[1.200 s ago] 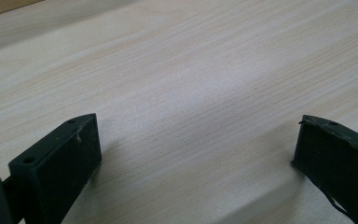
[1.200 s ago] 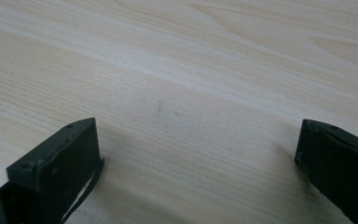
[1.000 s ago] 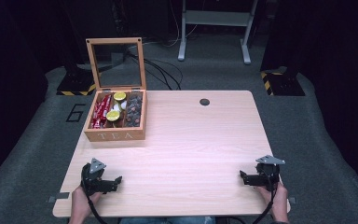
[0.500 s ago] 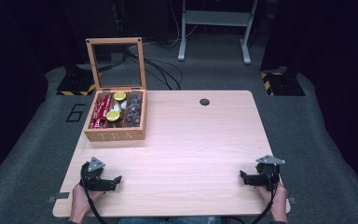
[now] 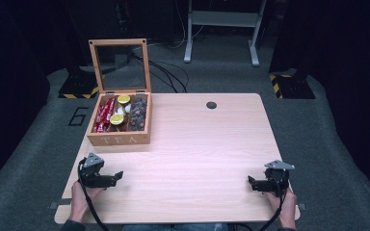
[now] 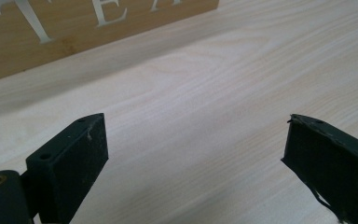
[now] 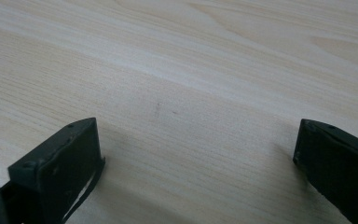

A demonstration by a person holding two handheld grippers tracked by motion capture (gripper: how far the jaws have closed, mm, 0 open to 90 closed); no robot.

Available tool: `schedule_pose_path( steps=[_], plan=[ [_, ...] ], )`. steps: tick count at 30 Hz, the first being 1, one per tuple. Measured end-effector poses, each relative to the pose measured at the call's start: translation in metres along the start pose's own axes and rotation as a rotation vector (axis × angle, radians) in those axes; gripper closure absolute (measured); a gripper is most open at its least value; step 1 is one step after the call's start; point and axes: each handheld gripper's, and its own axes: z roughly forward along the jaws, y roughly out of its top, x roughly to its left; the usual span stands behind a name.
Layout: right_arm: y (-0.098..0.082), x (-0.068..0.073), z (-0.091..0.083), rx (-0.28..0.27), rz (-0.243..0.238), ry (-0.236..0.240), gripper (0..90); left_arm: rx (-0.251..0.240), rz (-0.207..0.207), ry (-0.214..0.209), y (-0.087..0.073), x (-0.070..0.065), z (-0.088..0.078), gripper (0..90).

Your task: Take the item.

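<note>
Two grippers sit low at the near edge of the table (image 5: pixel 197 144), well apart. Left gripper (image 5: pixel 118 176) is at the near-left corner w/ jaws aimed toward the table's middle; right gripper (image 5: pixel 251 183) is at the near-right, jaws facing inward. Both are wide apart w/ nothing between them, bare wood grain only. Left jaws have just been closing a bit, still a wide gap and nothing in it.

Tea box (image 5: pixel 119 122) stands at the far-left part of the table, just beyond the left gripper, not touching it. Glass lid (image 5: pixel 120 65) is swung up, upright behind the box. Inside: red packets (image 5: pixel 105 113) in the left compartment, yellow-topped round items (image 5: pixel 117 118) in the middle, dark brownish bits (image 5: pixel 138 114) on the right; too small & blurred to say what each is exactly. Left gripper view catches the box front (image 6: pixel 74 32) at top, cut off by the frame edge, letters "T E" partly readable.

Hands are partly cut off at the bottom edge of the high view; cables trail off-frame. Small dark round spot (image 5: pixel 211 105) sits far-centre on the table; can't tell what it is. Floor around is dim, background gear hard to make out.
</note>
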Motion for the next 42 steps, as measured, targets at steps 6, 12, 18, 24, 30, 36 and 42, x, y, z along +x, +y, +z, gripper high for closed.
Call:
schedule_pose_path(
  steps=[6,12,18,24,30,36,42],
  plan=[
    [0.000,0.000,0.000,-0.002,0.001,0.001,0.0,-0.011,-0.003,-0.008,0.012,0.006,-0.002,5.9],
    [0.000,0.000,0.000,-0.004,-0.001,0.001,0.0,-0.023,-0.006,-0.005,0.022,0.009,-0.002,5.9],
    [0.000,0.000,0.000,-0.005,0.000,0.002,0.0,-0.043,-0.005,-0.006,0.037,0.015,-0.003,4.4],
    [0.000,0.000,0.000,-0.007,0.005,0.002,0.0,-0.055,-0.007,-0.007,0.051,0.019,-0.002,2.6],
    [0.000,0.000,0.000,-0.007,0.006,0.003,0.0,-0.062,0.000,-0.004,0.064,0.022,0.000,1.3],
    [0.000,0.000,0.000,-0.007,0.006,0.003,0.0,-0.057,0.011,0.000,0.079,0.027,0.004,0.5],
    [0.000,0.000,0.000,-0.007,0.006,0.003,0.0,-0.062,-0.002,-0.005,0.093,0.035,0.010,0.3]
  ],
)
